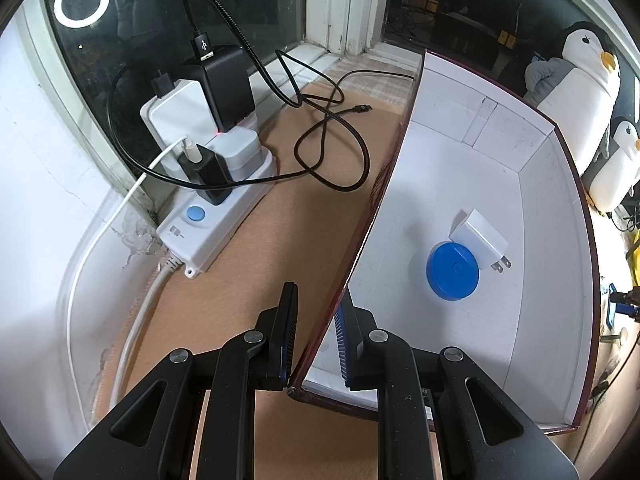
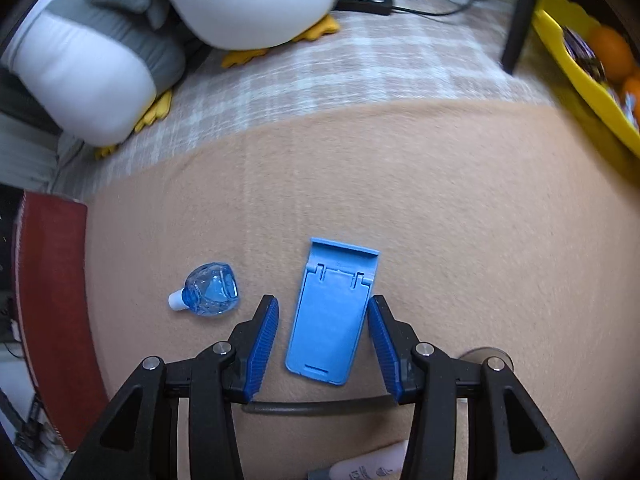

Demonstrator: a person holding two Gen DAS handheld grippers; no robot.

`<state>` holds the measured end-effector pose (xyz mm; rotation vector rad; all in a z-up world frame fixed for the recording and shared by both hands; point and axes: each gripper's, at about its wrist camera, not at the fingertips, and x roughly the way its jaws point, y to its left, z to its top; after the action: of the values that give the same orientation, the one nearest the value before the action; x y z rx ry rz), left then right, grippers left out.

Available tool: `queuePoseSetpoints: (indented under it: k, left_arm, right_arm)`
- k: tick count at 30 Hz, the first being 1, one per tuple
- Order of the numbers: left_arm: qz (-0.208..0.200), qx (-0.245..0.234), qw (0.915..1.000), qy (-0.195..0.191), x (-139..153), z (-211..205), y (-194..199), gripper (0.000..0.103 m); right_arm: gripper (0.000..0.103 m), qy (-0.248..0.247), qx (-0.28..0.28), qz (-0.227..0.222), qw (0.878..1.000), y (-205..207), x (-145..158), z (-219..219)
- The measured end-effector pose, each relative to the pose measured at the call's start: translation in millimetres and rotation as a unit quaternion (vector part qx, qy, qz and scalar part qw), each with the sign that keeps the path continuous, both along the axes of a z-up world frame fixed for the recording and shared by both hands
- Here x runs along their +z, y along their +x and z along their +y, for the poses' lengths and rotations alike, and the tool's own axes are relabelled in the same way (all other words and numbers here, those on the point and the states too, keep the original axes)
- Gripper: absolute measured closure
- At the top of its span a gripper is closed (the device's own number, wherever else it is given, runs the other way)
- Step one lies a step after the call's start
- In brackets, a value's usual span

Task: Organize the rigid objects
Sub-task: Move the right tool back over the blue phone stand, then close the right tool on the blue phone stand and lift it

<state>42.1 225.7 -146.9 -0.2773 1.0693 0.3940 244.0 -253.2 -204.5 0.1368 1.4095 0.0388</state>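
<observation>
Currently, left gripper [image 1: 316, 334]: pitched steeply downward at lower centre of the left wrist view; jaws narrow, clamped on the near side wall of the box [image 1: 552, 216].
Box contents: blue round lid [image 1: 453, 271] and white plug adapter [image 1: 480, 240], touching, right of centre.
Right gripper [image 2: 323, 338]: pointing almost straight down over the tan tabletop [image 2: 460, 208]; jaws partly spread, straddling the blue phone stand [image 2: 332, 312], pads apart from its edges.
Blue dropper bottle [image 2: 210, 290]: lying left of the stand, near the left pad.
Upper left: plush penguins [image 2: 120, 40].
</observation>
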Motion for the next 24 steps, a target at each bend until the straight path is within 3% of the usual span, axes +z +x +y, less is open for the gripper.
queuePoseSetpoints:
  k: [7, 10, 18, 24]
  left_arm:
    - [-0.001, 0.000, 1.0000, -0.002, -0.3, 0.9, -0.7, 0.086]
    - [0.000, 0.000, 1.0000, -0.002, -0.2, 0.9, -0.4, 0.086]
    - [-0.003, -0.001, 1.0000, -0.001, 0.6, 1.3, 0.8, 0.086]
    - [-0.005, -0.004, 1.0000, -0.001, 2.7, 2.5, 6.2, 0.086]
  right_arm:
    - [0.063, -0.085, 0.081, -0.010, 0.993, -9.7, -5.6, 33.7]
    - [0.069, -0.081, 0.090, -0.013, 0.993, -12.0, -5.6, 37.0]
    - [0.069, -0.058, 0.091, -0.028, 0.994, -28.6, 2.8, 24.1]
    - [0.069, -0.044, 0.098, -0.058, 0.993, -45.2, 32.9, 24.8]
